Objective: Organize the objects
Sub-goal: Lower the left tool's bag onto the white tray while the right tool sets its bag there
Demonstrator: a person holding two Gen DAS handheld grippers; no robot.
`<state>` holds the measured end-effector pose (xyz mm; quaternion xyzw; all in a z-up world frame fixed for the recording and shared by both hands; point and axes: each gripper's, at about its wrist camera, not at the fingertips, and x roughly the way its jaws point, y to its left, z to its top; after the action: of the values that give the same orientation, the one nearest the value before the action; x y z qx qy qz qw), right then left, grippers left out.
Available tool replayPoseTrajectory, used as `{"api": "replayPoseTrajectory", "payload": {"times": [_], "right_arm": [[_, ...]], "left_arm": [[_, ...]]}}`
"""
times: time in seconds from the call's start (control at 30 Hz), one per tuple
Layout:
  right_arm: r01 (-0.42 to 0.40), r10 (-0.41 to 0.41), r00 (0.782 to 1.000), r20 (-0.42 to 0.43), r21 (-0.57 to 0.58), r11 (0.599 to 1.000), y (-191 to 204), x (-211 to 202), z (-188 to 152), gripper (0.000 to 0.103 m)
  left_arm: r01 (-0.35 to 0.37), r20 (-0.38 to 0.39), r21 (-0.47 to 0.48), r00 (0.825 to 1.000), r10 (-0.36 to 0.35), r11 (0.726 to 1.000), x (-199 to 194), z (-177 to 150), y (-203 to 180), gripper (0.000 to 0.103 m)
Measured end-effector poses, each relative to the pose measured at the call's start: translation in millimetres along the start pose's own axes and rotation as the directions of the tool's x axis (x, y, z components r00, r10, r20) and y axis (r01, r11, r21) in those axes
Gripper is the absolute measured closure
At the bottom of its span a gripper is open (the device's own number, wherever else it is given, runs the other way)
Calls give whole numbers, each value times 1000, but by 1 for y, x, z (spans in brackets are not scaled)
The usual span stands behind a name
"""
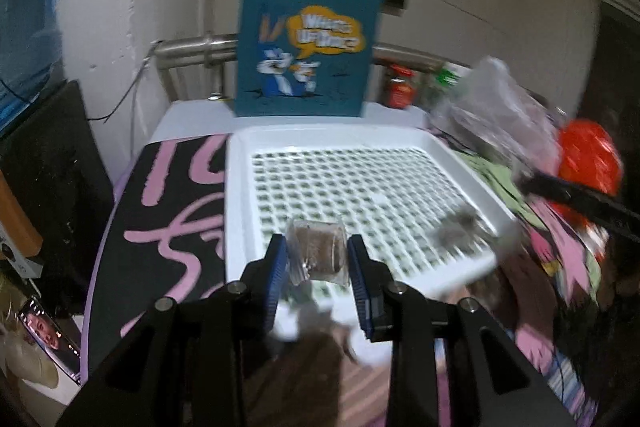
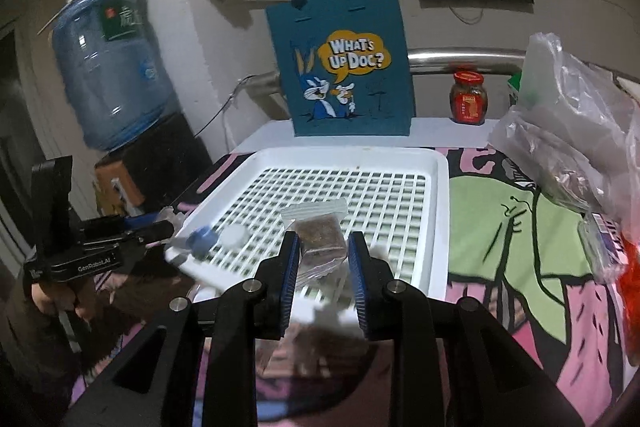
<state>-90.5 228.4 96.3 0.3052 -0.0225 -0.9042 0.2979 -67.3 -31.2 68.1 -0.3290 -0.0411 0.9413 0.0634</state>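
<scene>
A white slotted tray (image 1: 236,195) (image 2: 436,211) lies on the patterned table. In the left wrist view, my left gripper (image 1: 318,259) holds a clear packet with a brown cake (image 1: 318,253) between its blue pads, just above the tray's near edge. In the right wrist view, my right gripper (image 2: 322,257) holds a similar clear packet of brown cake (image 2: 320,239) over the tray's near edge. The left gripper (image 2: 160,229) also shows at the left of the right wrist view. A teal cartoon tote bag (image 1: 304,43) (image 2: 344,67) stands behind the tray.
A red-lidded jar (image 2: 468,99) stands at the back right. A clear plastic bag (image 2: 568,131) and red packaging (image 1: 588,159) lie on the right. A blue water jug (image 2: 108,67) stands at the left. A phone (image 1: 48,335) lies low on the left.
</scene>
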Motion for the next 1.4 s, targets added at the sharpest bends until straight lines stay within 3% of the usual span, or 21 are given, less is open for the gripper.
{"api": "replayPoseTrajectory", "payload": {"times": [0.2, 0.37, 0.57, 0.67, 0.7, 0.73, 0.8, 0.9, 1.13, 1.4], "right_arm": [[51, -47, 997, -69, 59, 997, -12, 52, 5, 79], [87, -80, 992, -99, 70, 994, -22, 72, -2, 79], [124, -120, 986, -118, 30, 992, -21, 83, -6, 79], [135, -132, 984, -123, 18, 991, -21, 88, -8, 77], [136, -133, 984, -122, 17, 991, -21, 89, -9, 69], [135, -131, 984, -118, 21, 991, -21, 89, -9, 64], [139, -135, 987, -91, 39, 990, -23, 83, -9, 45], [129, -127, 991, -32, 70, 989, -25, 66, -8, 37], [105, -111, 992, 55, 104, 989, -18, 24, -9, 28], [38, -44, 995, 94, 68, 997, 8, -10, -27, 27]], "left_arm": [[-11, -33, -67, 999, 9, 998, 39, 11, 12, 72], [-48, -53, -122, 998, 42, 991, 61, 14, 24, 72], [-47, -77, -90, 996, 40, 995, 74, 8, 16, 72], [-37, -95, -63, 995, 30, 997, 76, 6, 11, 68], [-32, -91, -61, 996, 27, 998, 76, 6, 10, 58], [-24, -77, -62, 997, 20, 998, 72, 6, 9, 48], [-4, -46, -67, 999, 1, 998, 64, 7, 8, 38], [17, -3, -61, 1000, -17, 998, 48, 8, 6, 34], [52, 48, -53, 998, -49, 997, 13, 6, 3, 34], [96, 48, 4, 994, -96, 995, -18, -19, -12, 34]]}}
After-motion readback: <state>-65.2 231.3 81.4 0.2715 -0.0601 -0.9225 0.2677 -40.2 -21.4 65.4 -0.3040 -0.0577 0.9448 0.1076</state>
